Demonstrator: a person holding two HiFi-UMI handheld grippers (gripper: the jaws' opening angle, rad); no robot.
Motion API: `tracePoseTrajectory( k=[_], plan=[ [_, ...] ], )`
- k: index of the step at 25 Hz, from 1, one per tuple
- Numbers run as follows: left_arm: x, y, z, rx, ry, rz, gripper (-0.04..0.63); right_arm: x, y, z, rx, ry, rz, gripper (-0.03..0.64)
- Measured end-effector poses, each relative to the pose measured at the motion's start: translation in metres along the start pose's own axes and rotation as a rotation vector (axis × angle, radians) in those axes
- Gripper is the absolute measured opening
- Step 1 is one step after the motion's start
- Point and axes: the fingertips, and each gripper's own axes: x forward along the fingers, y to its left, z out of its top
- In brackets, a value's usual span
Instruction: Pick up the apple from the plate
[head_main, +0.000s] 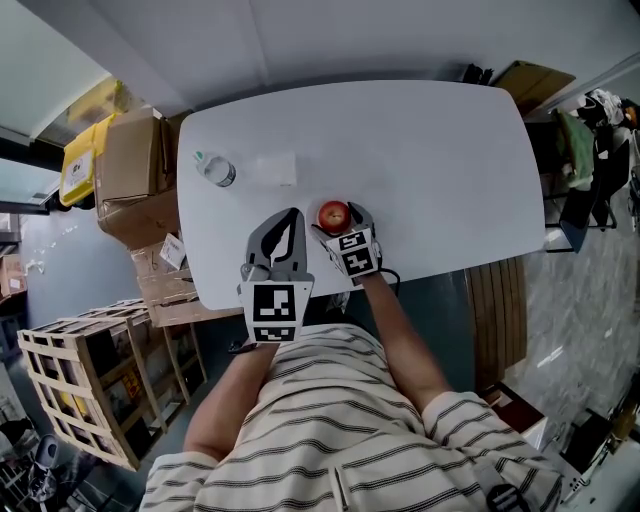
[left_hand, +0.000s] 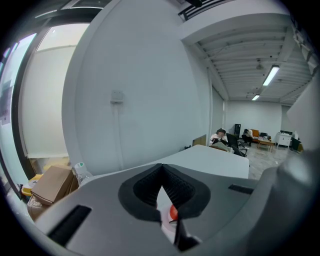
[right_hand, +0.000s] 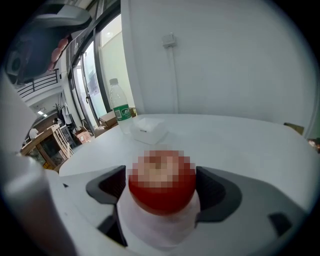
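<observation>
A red apple (head_main: 333, 215) sits near the front edge of the white table (head_main: 420, 150). In the right gripper view the apple (right_hand: 161, 187) rests on a small white plate (right_hand: 155, 231). My right gripper (head_main: 341, 222) stands open around the apple, with the dark pads (right_hand: 107, 187) close on both sides and a thin gap on the left. To the left of the apple, my left gripper (head_main: 291, 216) is held above the table. It is shut and holds nothing. Its own view shows the apple (left_hand: 173, 212) through the slit below the fingertips.
A water bottle (head_main: 215, 168) and a white box (head_main: 275, 168) stand on the table's left part, beyond the grippers. Cardboard boxes (head_main: 130, 160) and a wooden crate (head_main: 80, 380) stand on the floor to the left. Chairs (head_main: 590, 180) and clutter lie to the right.
</observation>
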Motion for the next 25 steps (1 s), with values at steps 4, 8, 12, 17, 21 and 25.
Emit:
tracePoseTrajectory(
  k=[4,8,12,17,21,25],
  plan=[
    [0.001,-0.001,0.001,0.002,-0.003,-0.002,0.003,0.000,0.000,-0.001,-0.003,0.006,-0.003,0.453],
    [0.001,-0.001,0.002,0.003,0.000,0.000,0.003,0.004,-0.002,-0.006,-0.020,0.013,0.002,0.449],
    [0.000,0.000,0.002,0.005,-0.004,0.003,0.003,0.002,-0.003,-0.005,-0.026,0.025,0.003,0.422],
    [-0.001,0.000,0.001,0.003,-0.006,0.001,0.003,0.002,-0.003,-0.003,-0.024,0.015,-0.005,0.422],
    [-0.001,0.001,0.001,0.002,-0.006,0.003,0.003,0.000,0.001,-0.001,-0.031,0.016,0.010,0.420],
    [-0.002,0.000,0.003,0.000,-0.016,0.003,0.003,-0.005,0.005,0.006,-0.030,0.005,0.016,0.420]
  ],
)
